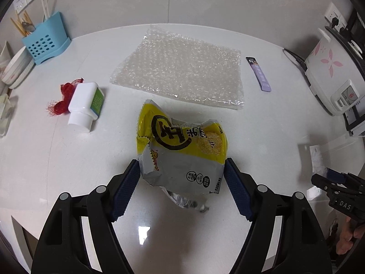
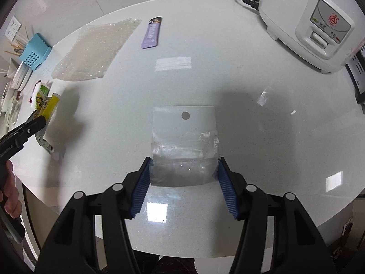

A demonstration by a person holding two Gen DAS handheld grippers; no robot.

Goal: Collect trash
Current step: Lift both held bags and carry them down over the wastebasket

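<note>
A crumpled yellow and silver snack bag [image 1: 182, 150] hangs between the blue pads of my left gripper [image 1: 181, 166], which is shut on its lower edges. The right wrist view shows the same bag [image 2: 49, 107] held just above the white table [image 2: 228, 68]. My right gripper [image 2: 184, 159] is shut on a clear plastic bag [image 2: 184, 141] with a round hang hole; its pads press on both side edges. In the left wrist view the right gripper [image 1: 330, 178] sits at the far right with that clear bag [image 1: 317, 157].
A bubble wrap sheet [image 1: 178, 68], a purple sachet [image 1: 259, 74], a white bottle [image 1: 85, 105] and red netting [image 1: 61, 100] lie on the table. A blue utensil holder [image 1: 45, 38] and bowls [image 1: 16, 68] stand back left. A rice cooker [image 2: 308, 22] stands back right.
</note>
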